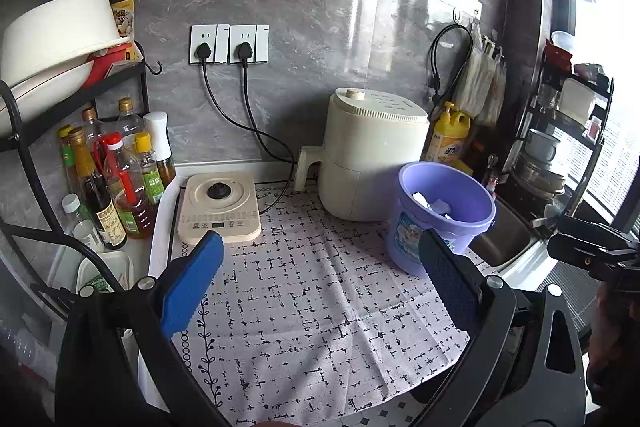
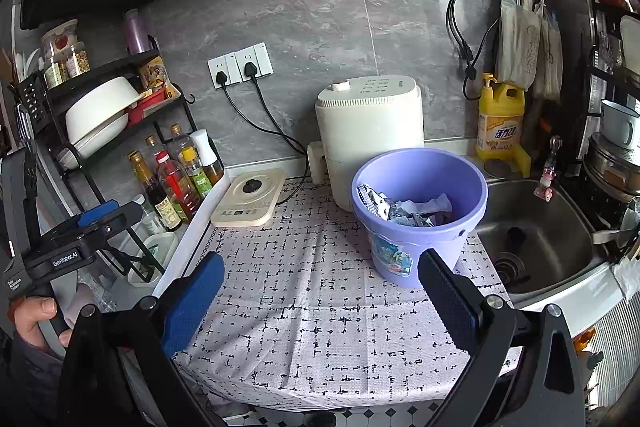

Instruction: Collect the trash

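Trash (image 2: 404,209) in bucket (image 2: 472,223), beyond jaws.

Left gripper (image 1: 320,283): black frame, two flat blue pads (image 1: 192,283) with fine dimpled texture, silver round screws at finger pivots. Right gripper (image 2: 320,291): same build, black arms, blue pads (image 2: 192,299), silver screws. Left unit seen from right wrist view carries white "GenRobot.AI" lettering (smaller print below it unreadable). Hand (image 2: 38,323) on its black grip: bare skin, short nails, dark sleeve.
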The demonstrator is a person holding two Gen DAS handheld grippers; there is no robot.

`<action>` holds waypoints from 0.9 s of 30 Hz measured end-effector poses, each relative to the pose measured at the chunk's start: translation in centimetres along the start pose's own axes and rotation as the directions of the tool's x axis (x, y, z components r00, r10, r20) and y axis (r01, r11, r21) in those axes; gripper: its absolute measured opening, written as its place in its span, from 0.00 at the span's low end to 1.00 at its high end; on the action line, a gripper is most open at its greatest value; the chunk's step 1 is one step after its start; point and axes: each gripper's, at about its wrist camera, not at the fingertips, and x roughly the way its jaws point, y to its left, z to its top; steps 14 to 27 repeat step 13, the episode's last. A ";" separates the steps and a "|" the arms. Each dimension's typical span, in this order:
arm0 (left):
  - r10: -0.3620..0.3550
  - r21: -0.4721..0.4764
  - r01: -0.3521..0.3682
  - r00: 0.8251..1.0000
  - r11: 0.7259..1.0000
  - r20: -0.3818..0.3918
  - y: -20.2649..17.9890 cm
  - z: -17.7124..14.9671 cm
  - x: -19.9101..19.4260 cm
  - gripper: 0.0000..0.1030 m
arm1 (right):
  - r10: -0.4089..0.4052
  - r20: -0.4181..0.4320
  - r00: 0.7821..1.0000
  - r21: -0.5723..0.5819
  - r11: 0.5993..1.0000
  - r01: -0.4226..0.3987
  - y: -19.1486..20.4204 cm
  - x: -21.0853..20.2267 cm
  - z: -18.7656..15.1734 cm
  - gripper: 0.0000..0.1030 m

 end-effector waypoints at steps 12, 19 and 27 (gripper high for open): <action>-0.006 -0.014 0.005 0.999 1.000 -0.037 1.1 -0.2 0.9 0.94 | 0.004 -0.007 1.000 0.003 1.000 -0.004 0.6 0.7 0.2 0.92; -0.006 -0.016 0.005 0.999 1.000 -0.040 1.2 -0.2 1.0 0.94 | 0.005 -0.007 1.000 0.004 1.000 -0.004 0.6 0.8 0.2 0.92; -0.006 -0.016 0.005 0.999 1.000 -0.040 1.2 -0.2 1.0 0.94 | 0.005 -0.007 1.000 0.004 1.000 -0.004 0.6 0.8 0.2 0.92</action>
